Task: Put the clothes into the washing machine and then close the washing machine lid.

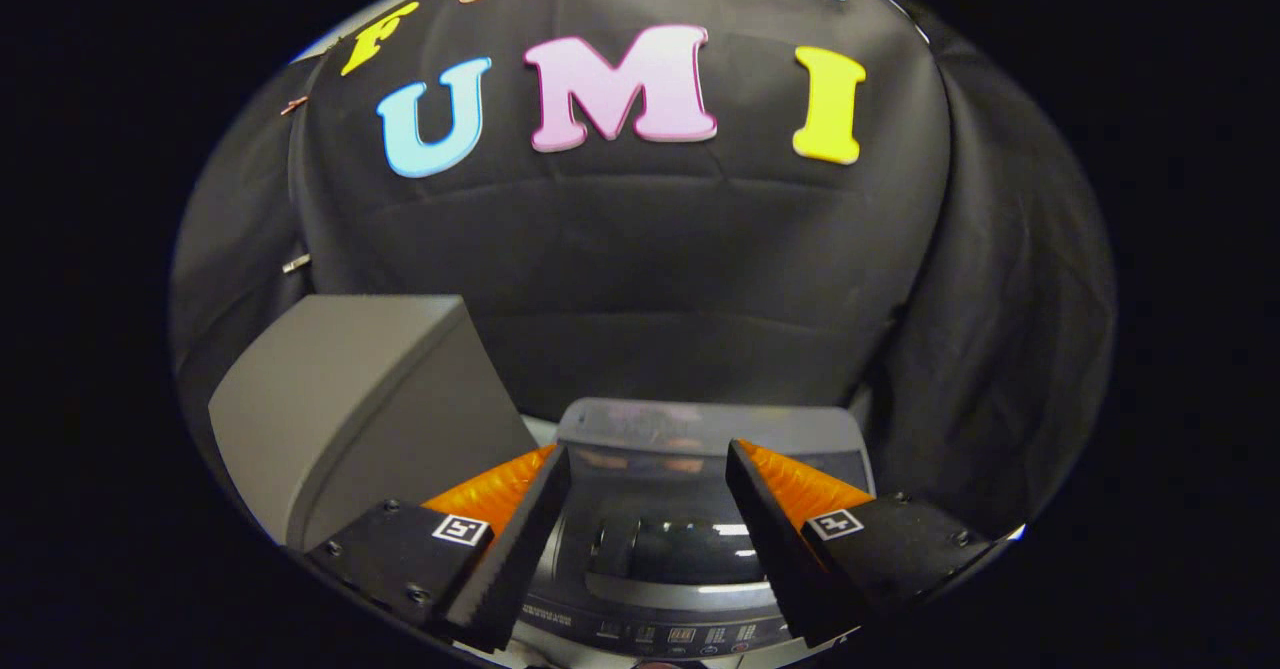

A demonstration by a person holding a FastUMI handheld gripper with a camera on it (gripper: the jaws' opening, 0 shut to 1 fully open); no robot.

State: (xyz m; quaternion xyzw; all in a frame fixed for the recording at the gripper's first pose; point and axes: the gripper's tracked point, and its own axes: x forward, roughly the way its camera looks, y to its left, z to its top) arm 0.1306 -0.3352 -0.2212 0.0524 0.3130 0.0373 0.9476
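A small top-loading washing machine (690, 589) stands just ahead of and below my fingers. Its grey translucent lid (700, 424) is folded up at the back, so the tub opening (690, 549) shows dark between the fingers. Something dark lies in the tub; I cannot tell whether it is clothing. The control panel (680, 635) runs along the machine's near edge. My gripper (648, 452) is open above the machine, fingers spread wide to either side of the opening, with nothing between them.
A plain grey box (350, 399) stands to the left of the machine, close beside the left finger. Black cloth hangs as a wall behind and to both sides of the machine.
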